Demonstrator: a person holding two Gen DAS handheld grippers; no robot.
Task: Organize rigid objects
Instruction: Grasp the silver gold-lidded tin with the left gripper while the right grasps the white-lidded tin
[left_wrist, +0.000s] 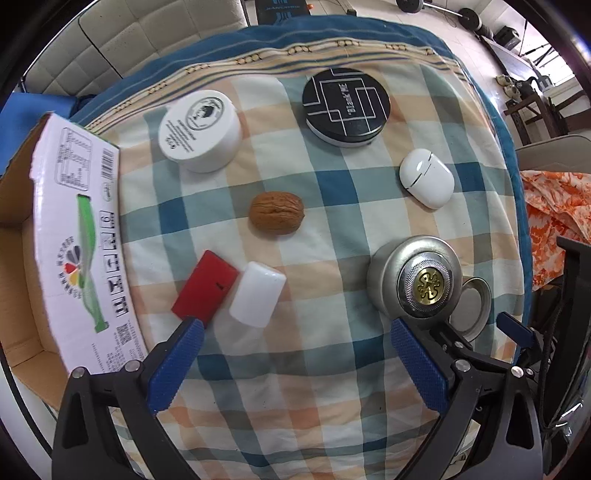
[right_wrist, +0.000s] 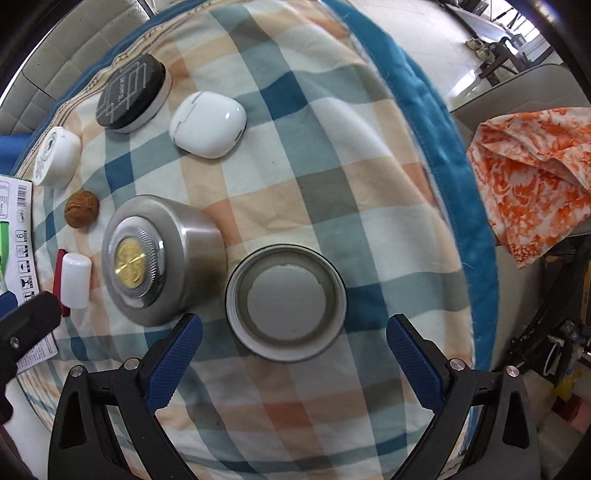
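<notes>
On the checked cloth lie a walnut (left_wrist: 277, 216) (right_wrist: 81, 214), a red block (left_wrist: 205, 283) beside a white cap (left_wrist: 258, 294) (right_wrist: 75, 280), a white jar (left_wrist: 199, 130) (right_wrist: 56, 156), a black round tin (left_wrist: 346, 106) (right_wrist: 130, 92), a white earbud case (left_wrist: 426, 178) (right_wrist: 207, 124), a silver shaver head (left_wrist: 413, 277) (right_wrist: 159, 260) and a round silver lid (right_wrist: 286, 302) (left_wrist: 472, 307). My left gripper (left_wrist: 295, 365) is open, with the red block by its left finger. My right gripper (right_wrist: 293, 363) is open, just short of the lid.
An open cardboard box (left_wrist: 79, 236) with a printed white flap stands at the left edge of the table. An orange patterned cloth (right_wrist: 532, 177) lies on a chair to the right. The blue table edge (right_wrist: 436, 122) curves along the right.
</notes>
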